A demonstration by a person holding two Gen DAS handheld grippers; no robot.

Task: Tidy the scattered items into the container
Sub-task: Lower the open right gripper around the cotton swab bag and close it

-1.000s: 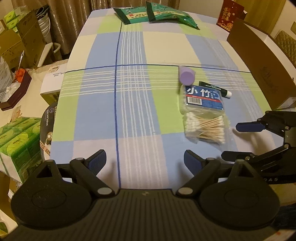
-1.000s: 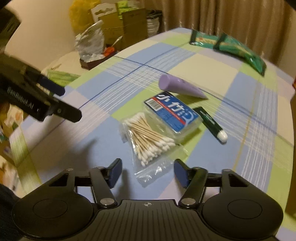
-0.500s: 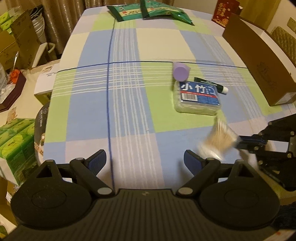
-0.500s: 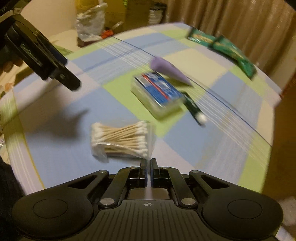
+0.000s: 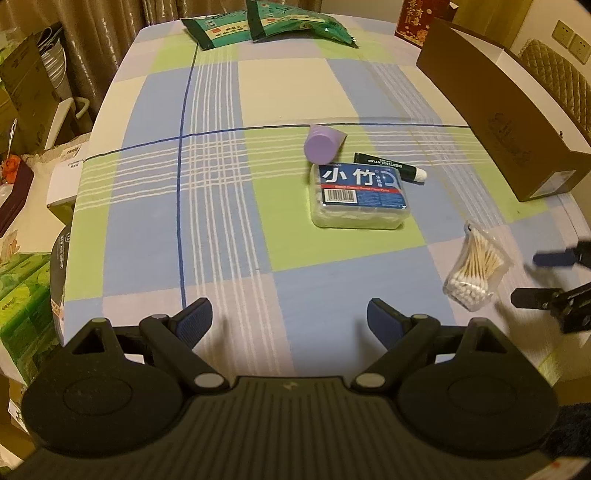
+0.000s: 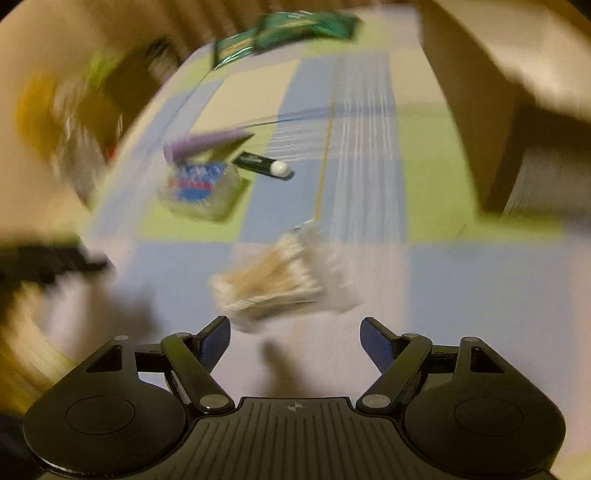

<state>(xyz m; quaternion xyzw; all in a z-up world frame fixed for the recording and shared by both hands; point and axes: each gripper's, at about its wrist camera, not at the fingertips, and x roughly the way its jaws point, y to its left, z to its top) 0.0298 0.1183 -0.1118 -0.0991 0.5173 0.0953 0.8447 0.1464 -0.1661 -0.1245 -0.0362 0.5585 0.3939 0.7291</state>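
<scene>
A clear bag of cotton swabs (image 5: 476,269) stands on end near the table's right edge, blurred in the right wrist view (image 6: 280,277). My right gripper (image 6: 295,339) is just behind it with its jaws opening and nothing between the pads; the left wrist view shows this gripper (image 5: 532,277) right of the bag. Further in lie a purple cup (image 5: 322,144) on its side, a blue-labelled plastic box (image 5: 360,195) and a dark green tube (image 5: 388,168). The brown cardboard box (image 5: 498,122) stands at the right. My left gripper (image 5: 290,321) is open over bare cloth.
Two green packets (image 5: 266,27) lie at the far end of the checked tablecloth (image 5: 221,184). A red card (image 5: 413,18) stands behind the cardboard box. Left of the table are tissue packs (image 5: 22,288), boxes and clutter. The right wrist view is heavily blurred.
The right gripper shut on the swab bag's edge, carried it right, away from the blue-labelled box, and has now opened and let it go. The left gripper stayed open and barely moved.
</scene>
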